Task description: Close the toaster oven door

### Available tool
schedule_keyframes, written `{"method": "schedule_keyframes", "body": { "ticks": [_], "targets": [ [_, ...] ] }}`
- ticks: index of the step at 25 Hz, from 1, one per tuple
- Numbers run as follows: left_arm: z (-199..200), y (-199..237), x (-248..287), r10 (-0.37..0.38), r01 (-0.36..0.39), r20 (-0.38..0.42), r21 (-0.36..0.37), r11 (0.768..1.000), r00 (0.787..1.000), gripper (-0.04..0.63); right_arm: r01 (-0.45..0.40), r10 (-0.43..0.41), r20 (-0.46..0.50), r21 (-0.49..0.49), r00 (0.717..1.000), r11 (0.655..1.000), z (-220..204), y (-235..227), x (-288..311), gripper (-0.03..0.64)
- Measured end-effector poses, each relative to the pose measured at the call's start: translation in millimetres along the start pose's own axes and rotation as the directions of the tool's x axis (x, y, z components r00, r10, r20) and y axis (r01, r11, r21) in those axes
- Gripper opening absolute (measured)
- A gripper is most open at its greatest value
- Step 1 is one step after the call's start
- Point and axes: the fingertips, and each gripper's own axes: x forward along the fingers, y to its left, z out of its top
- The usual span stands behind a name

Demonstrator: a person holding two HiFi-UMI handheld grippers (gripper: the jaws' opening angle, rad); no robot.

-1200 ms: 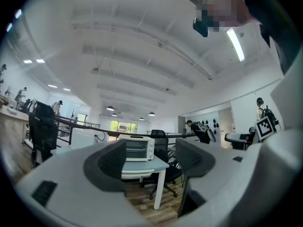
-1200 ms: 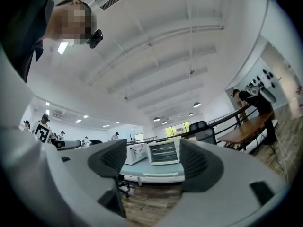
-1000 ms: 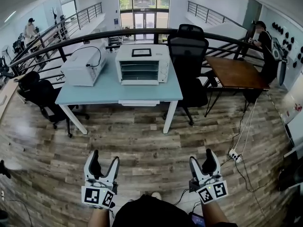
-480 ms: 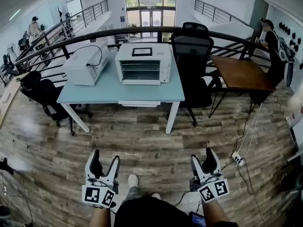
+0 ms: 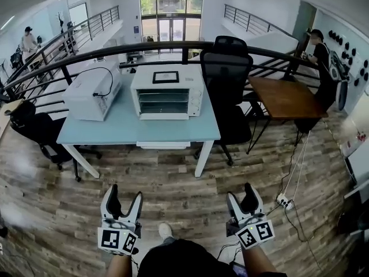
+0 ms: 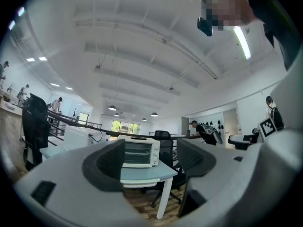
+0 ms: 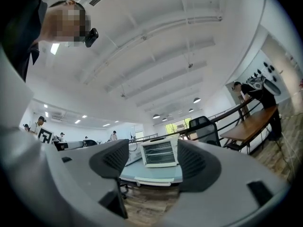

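Observation:
The white toaster oven (image 5: 166, 94) stands at the back of a pale blue table (image 5: 115, 133), its front open and its racks showing. Both grippers are held low over the wooden floor, well short of the table and pointing at it. My left gripper (image 5: 122, 199) is open and holds nothing. My right gripper (image 5: 242, 196) is open too; its jaws have just been closing a little, with nothing between them. In the left gripper view the oven (image 6: 139, 152) shows far off between the jaws of the left gripper (image 6: 151, 162). The right gripper (image 7: 154, 162) frames the oven (image 7: 160, 152) the same way.
A second white appliance (image 5: 92, 91) sits left of the oven. A black office chair (image 5: 225, 68) stands by the table's right end, another (image 5: 31, 120) at its left. A brown table (image 5: 285, 97) and a seated person (image 5: 317, 45) are at the right. Cables and a power strip (image 5: 282, 201) lie on the floor.
The table and oven have come a little nearer and shifted left in the head view. Both grippers were carried forward together, keeping their pose. A shoe now shows between them.

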Motion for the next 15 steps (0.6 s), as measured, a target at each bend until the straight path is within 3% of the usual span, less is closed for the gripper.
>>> {"method": "schedule_keyframes", "body": {
  "ticks": [10,15],
  "targets": [
    [1,74,69,-0.01,0.01,0.01,-0.017,1.0,1.0,0.334,0.012,-0.012,0.003,-0.028,1.0,1.0,-5,9,100,0.293],
    [-12,113,77,0.018,-0.018,-0.002,-0.035,0.999,1.0,0.334,0.027,-0.028,-0.037,-0.012,0.999,1.0,-30,21,134,0.279]
  ]
}}
